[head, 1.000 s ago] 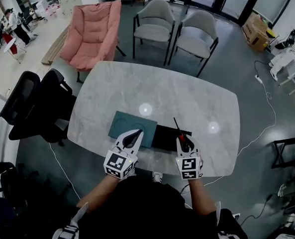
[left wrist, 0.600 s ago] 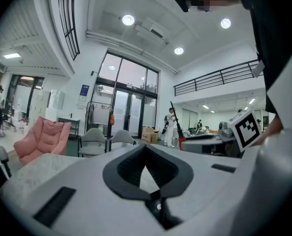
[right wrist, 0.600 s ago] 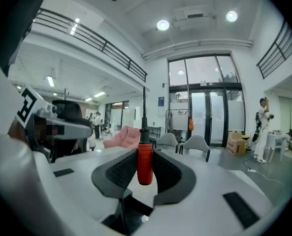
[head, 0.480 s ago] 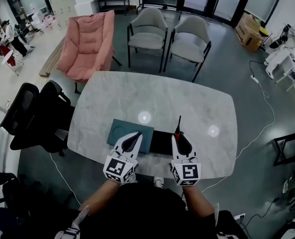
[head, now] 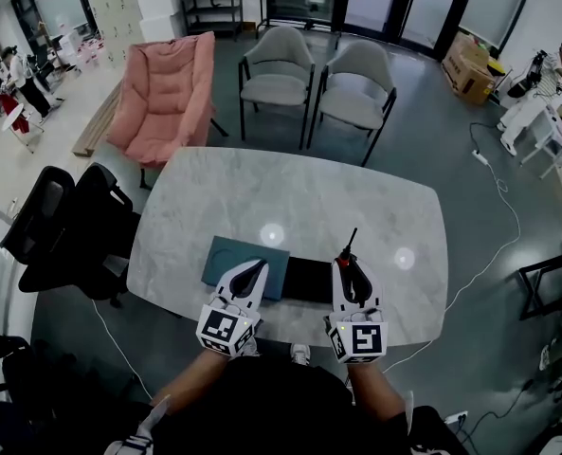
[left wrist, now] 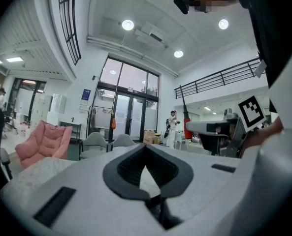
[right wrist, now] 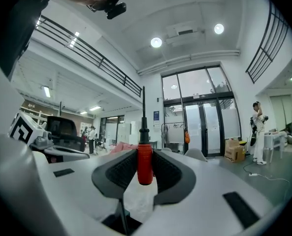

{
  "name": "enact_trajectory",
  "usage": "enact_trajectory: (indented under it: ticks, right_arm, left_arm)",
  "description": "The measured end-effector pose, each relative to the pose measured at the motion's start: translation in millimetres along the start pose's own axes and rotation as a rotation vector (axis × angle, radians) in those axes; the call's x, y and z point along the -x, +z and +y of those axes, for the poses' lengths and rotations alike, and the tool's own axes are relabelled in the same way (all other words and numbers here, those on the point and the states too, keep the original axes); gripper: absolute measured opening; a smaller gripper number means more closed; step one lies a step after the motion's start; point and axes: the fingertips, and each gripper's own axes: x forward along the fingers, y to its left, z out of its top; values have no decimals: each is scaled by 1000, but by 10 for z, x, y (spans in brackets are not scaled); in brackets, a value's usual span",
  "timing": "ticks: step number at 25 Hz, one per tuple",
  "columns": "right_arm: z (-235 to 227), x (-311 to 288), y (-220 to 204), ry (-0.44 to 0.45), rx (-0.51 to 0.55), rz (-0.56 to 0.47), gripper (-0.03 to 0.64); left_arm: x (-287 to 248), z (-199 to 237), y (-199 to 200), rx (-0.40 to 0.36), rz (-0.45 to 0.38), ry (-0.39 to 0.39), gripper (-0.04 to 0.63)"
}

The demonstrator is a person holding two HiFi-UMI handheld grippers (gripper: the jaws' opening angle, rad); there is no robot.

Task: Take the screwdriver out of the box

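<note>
Since earlier frame: right gripper (head: 349, 265) risen above box (head: 309, 280), screwdriver (head: 348, 246) raised with it. Jaws partly closed, pads clamped on red handle, black shaft pointing away over table (head: 356, 197). Screwdriver clear of box, above its right end. Left gripper (head: 250, 273) jaws together, empty, by teal lid (head: 226, 254).

Bright ceiling spots (right wrist: 156, 42); fisheye edges; glare on tabletop (head: 272, 234).

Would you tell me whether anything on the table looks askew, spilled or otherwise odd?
Nothing stands out. The black box lies open beside the teal lid on the table, and the right gripper holds the screwdriver by its red handle.
</note>
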Motion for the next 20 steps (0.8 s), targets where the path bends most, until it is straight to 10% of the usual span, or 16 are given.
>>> enact_trajectory:
  ticks: [20]
  right_arm:
    - [-73, 72, 113, -3, -36, -40, 114]
  left_arm:
    - [83, -35, 68, -18, -10, 0, 6]
